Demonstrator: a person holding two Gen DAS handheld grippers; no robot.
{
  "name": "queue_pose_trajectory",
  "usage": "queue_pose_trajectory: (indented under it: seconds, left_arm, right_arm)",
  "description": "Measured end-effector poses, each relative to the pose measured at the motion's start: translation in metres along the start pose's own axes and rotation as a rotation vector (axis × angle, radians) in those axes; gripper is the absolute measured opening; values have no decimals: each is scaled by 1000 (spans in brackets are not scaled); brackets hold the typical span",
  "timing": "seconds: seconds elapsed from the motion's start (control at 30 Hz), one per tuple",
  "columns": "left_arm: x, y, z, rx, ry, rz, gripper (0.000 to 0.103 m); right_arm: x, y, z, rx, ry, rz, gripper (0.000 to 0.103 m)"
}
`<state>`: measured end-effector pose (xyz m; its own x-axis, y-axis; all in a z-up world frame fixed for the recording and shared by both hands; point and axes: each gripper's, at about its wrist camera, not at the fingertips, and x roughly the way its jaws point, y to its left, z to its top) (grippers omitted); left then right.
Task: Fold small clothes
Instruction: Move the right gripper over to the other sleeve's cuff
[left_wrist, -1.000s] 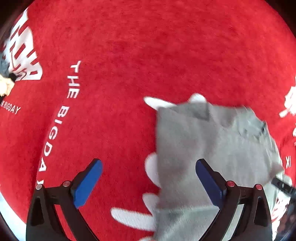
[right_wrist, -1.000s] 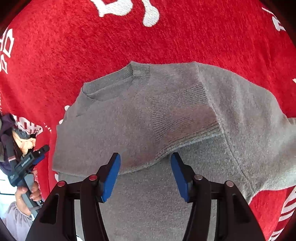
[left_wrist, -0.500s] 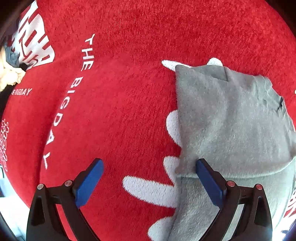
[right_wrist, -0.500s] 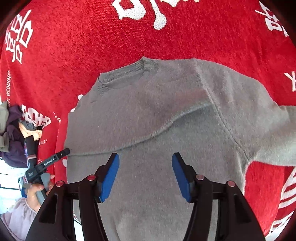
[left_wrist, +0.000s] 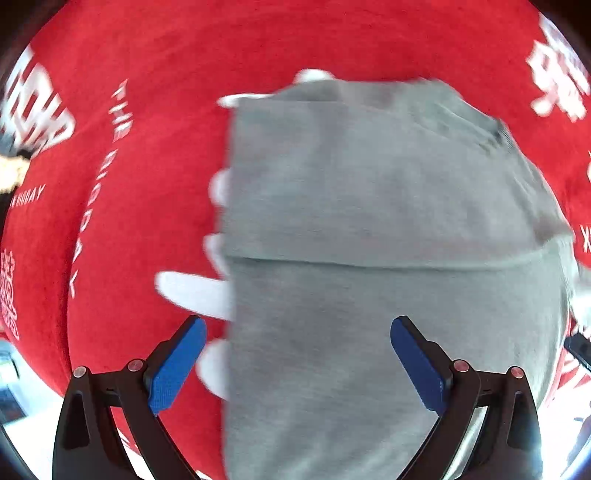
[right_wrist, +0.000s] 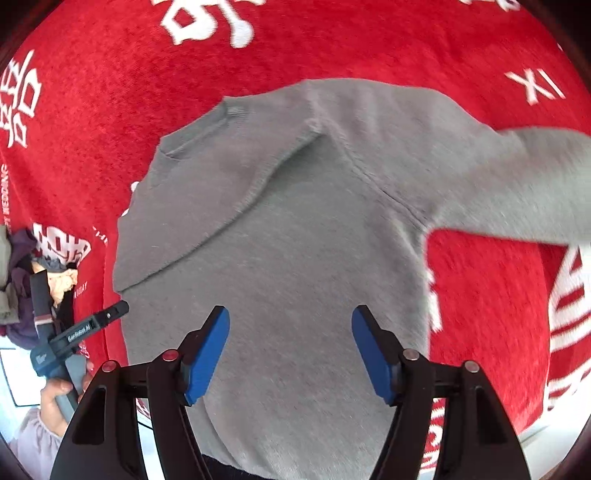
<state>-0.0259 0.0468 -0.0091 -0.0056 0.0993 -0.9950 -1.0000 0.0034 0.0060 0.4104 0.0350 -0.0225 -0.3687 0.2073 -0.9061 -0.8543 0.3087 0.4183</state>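
Work surface: red plush cloth (right_wrist: 480, 295) with white printed lettering and large white characters, spread across the whole field of both views. Pale floor or table edge visible at the bottom corners only. At far left of the right wrist view, a heap of dark and beige garments (right_wrist: 22, 266) at the cloth's edge.

Legible writing: "THE BIGDAY" in white running down the cloth at left of the left wrist view, blurred; "XI" at upper right of the right wrist view; part of "WEDDING" along its left edge. Small white label on the side of the left gripper (right_wrist: 79, 328) seen from the right wrist camera, too small to read with certainty.

Task item: grey knit sweater (right_wrist: 295, 240), flat on the red cloth, neckline away from the camera. One sleeve folded across the chest, its edge running diagonally; the other sleeve stretched out to the right, blurred.

Right gripper (right_wrist: 290, 349): jaws apart, just been opening, blue pads above the lower body of the sweater, nothing pinched between them.

Left gripper (left_wrist: 297, 363) in its own view: jaws wide apart, gripping nothing; left pad over red cloth, right pad over grey knit, the sweater's folded side edge running between them. View motion-blurred.

Hand (right_wrist: 55, 398) with a pale cuff grasping the left gripper's handle.
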Motion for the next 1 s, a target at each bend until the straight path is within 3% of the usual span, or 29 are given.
queue_pose_trajectory:
  seconds: [0.27, 0.47, 0.73, 1.0]
  left_arm:
    - [-4, -84, -8, 153, 30, -38, 101]
    - [-13, -142, -16, 214, 29, -60, 101]
    - [-19, -209, -19, 287, 23, -102, 101]
    - [-10, -255, -3, 319, -11, -136, 101]
  right_arm:
    - [-8, -35, -10, 93, 1, 14, 72]
    - [-18, -67, -13, 160, -30, 37, 72]
    - [-48, -138, -18, 310, -142, 124, 79]
    - [-84, -214, -11, 472, -268, 64, 79]
